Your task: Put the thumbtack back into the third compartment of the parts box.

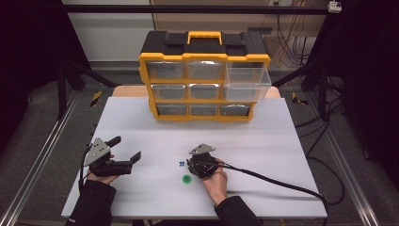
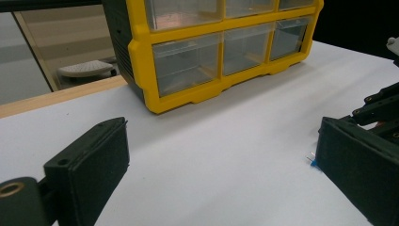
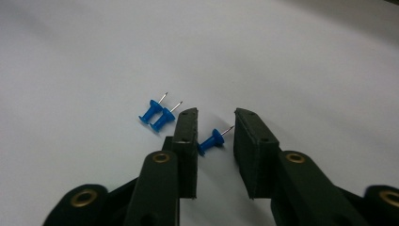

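The right gripper [image 3: 215, 117] is straddling one blue pushpin [image 3: 212, 139] lying slantwise on the counter [image 3: 306, 61], fingers [image 3: 186, 134] partly open, gripping nothing yet.

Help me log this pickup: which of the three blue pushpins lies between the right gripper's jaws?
The lone pushpin lies between the right gripper's jaws, not yet pinched. The other two pushpins lie together outside its left jaw.
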A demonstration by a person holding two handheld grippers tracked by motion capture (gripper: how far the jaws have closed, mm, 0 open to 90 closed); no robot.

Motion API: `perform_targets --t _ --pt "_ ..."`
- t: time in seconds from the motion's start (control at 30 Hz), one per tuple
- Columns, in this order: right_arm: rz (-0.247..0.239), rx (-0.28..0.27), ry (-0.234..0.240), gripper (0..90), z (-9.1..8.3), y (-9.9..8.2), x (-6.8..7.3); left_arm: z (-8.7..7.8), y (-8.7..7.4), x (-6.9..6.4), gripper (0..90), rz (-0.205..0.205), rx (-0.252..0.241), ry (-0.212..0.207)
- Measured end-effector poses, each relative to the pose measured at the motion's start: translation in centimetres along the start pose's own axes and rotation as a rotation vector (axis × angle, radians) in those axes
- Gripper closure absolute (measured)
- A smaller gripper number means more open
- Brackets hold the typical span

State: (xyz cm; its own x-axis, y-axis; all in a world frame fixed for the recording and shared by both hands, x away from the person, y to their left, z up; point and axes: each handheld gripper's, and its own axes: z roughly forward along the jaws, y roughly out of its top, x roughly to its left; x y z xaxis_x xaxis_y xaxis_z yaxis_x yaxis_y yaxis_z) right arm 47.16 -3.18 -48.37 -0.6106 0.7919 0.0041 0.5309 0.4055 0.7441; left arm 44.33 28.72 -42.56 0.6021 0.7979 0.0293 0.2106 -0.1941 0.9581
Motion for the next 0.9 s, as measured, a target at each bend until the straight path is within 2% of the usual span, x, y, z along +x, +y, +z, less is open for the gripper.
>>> perform_targets --t 0.1,0.43,0.6,0.9 --pt "-0.004 0.004 -0.004 76.1 -0.05 0.04 -0.09 -0.01 -0.02 -0.01 2.5 -0.003 0.001 0.001" --pt "-0.012 0.003 0.002 76.3 -0.02 0.03 -0.18 -0.02 0.0 -0.01 2.5 -0.004 0.0 0.001" --pt "-0.04 -0.007 -0.005 76.6 0.02 -0.11 -0.08 -0.03 0.02 -0.02 2.5 -0.002 0.0 0.002" --pt "-0.034 -0.004 0.002 77.3 -0.03 -0.01 -0.2 -0.07 0.02 0.02 2.5 -0.004 -0.002 0.002"
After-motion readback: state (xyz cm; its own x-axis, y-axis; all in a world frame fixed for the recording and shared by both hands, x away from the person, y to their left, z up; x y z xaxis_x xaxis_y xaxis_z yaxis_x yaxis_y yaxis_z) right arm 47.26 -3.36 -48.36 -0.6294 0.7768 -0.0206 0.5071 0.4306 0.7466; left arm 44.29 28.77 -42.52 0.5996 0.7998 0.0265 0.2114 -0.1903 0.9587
